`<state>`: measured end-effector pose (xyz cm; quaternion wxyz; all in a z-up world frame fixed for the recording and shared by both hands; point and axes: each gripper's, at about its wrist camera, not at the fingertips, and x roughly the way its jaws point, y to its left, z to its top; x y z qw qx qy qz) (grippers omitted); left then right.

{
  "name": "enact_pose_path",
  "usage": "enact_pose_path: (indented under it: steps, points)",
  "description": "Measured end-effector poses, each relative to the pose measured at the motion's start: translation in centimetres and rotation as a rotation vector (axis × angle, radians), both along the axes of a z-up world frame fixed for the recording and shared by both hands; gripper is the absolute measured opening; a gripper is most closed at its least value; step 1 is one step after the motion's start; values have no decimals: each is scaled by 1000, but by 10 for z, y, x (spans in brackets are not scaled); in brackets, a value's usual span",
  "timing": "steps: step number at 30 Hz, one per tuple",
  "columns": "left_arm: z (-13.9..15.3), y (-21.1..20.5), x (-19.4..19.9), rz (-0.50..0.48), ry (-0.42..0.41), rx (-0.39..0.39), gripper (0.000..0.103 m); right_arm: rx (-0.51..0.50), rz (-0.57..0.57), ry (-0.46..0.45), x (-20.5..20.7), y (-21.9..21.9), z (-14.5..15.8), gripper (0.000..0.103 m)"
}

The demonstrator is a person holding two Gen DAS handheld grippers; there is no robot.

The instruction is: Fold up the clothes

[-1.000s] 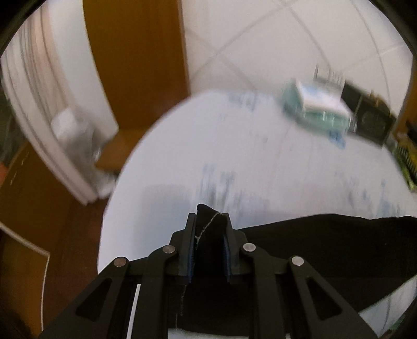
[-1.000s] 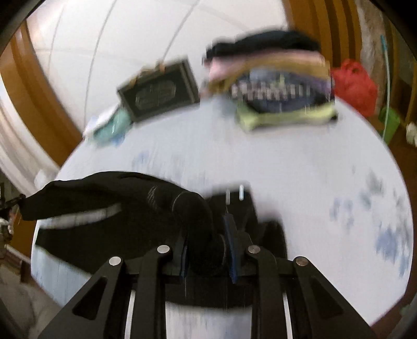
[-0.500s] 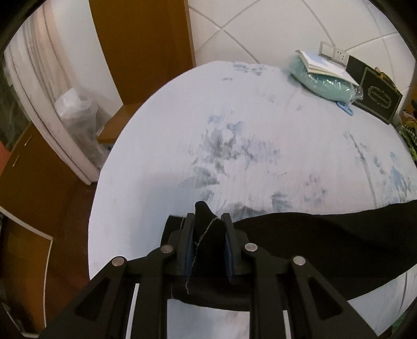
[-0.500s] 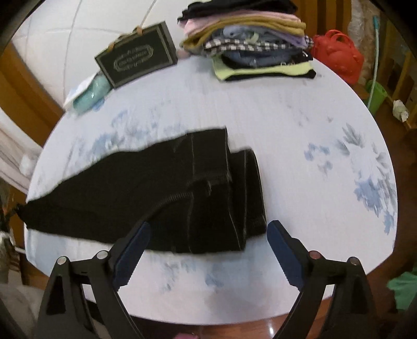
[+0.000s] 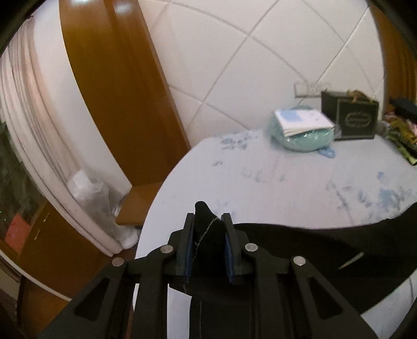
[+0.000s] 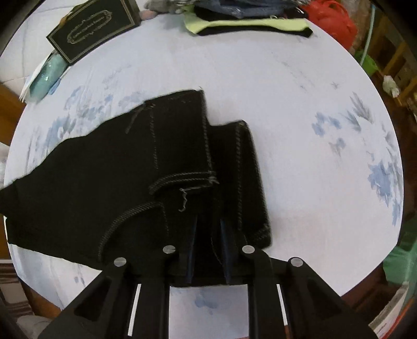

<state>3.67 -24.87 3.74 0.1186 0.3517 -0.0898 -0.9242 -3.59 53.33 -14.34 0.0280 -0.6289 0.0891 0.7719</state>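
A black garment (image 6: 117, 182) lies partly folded on the round white table (image 6: 299, 91) with blue flower print. In the right wrist view its near folded edge runs between the fingers of my right gripper (image 6: 208, 226), whose jaws are closing on it from above. In the left wrist view the garment (image 5: 325, 250) stretches off to the right as a long dark band. My left gripper (image 5: 208, 221) is shut on its corner, which pokes up between the blue pads, raised above the table's left edge (image 5: 166, 198).
At the back of the table stand a black gift box (image 6: 91, 28), a teal wrapped bundle (image 5: 302, 133) and a stack of folded clothes (image 6: 247, 15). A red bag (image 6: 331, 18) lies beyond it. A wooden door frame (image 5: 117, 91) rises left of the table.
My right gripper let go of the cloth, opened wide, then came down and narrowed on the garment's near folded edge. My left gripper rose and tilted up, still holding its corner.
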Motion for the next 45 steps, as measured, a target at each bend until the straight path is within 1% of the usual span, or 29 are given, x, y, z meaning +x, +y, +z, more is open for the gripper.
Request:
enact_pose_path:
  steps: [1,3,4,5,6,7,8,10,12,13,15,17,19,21,22,23,25,27,29,30,31,32,34,36,38,39,41,42,45]
  points:
    - [-2,-1,8,4,-9,10,24,-18,-9,-2,2,3,-2,16]
    - [-29,-15,25,35,-94,69,33,-41,-26,4,5,6,-4,16]
    - [-49,-23,32,58,-156,102,49,-44,-25,2,6,6,-5,16]
    - [-73,-32,39,84,-229,132,58,-39,-17,-3,6,5,-5,17]
    - [-102,-44,49,126,-313,168,58,-35,-9,-9,5,4,-5,17]
    - [-114,-52,55,159,-345,200,58,-31,-4,-17,4,3,-5,17]
    - [-124,-66,65,214,-357,273,58,-28,1,-26,3,2,-5,17]
    - [-120,-82,76,257,-309,368,58,-20,10,-46,0,1,-6,18]
    - [-114,-93,77,270,-285,410,62,-9,16,-58,-4,-1,-7,21]
    - [-114,-96,73,268,-291,416,68,-4,19,-63,-6,-3,-7,23]
    - [-120,-99,63,263,-320,407,69,9,19,-70,-10,-5,-8,24]
    - [-128,-96,51,244,-353,392,69,39,13,-55,-11,-10,-1,24]
    - [-138,-93,41,232,-381,382,69,63,40,-5,-11,-24,18,26]
    - [-150,-90,32,223,-411,378,69,65,123,53,-13,-52,41,27]
    - [-155,-89,30,217,-421,378,69,62,168,71,-15,-70,49,32]
    - [-160,-88,29,203,-432,379,69,57,214,87,-17,-89,56,40]
    - [-169,-83,24,150,-456,354,69,11,320,126,-21,-137,62,40]
    - [-178,-77,19,78,-487,311,69,-20,372,150,-24,-174,65,40]
    - [-185,-74,15,24,-508,257,69,-33,420,161,-24,-218,60,40]
    - [-187,-74,13,-9,-505,248,69,-32,438,159,-23,-240,55,41]
    - [-188,-74,11,-42,-501,238,69,-23,451,152,-22,-259,51,45]
    - [-188,-74,9,-70,-503,237,69,-16,467,151,-18,-280,47,55]
    - [-185,-76,4,-149,-491,240,69,-16,489,166,-6,-315,41,65]
    - [-186,-78,-2,-218,-507,235,69,-35,494,175,4,-347,34,65]
    - [-188,-80,-3,-251,-520,240,69,-47,502,160,9,-379,19,65]
    - [-191,-80,-2,-282,-541,250,69,-21,527,159,11,-394,13,65]
    - [-192,-77,2,-314,-539,227,69,41,582,162,14,-424,3,65]
    - [-191,-77,3,-326,-535,229,69,66,599,170,15,-434,1,66]
    - [-191,-78,0,-353,-515,243,69,126,634,182,17,-455,-7,72]
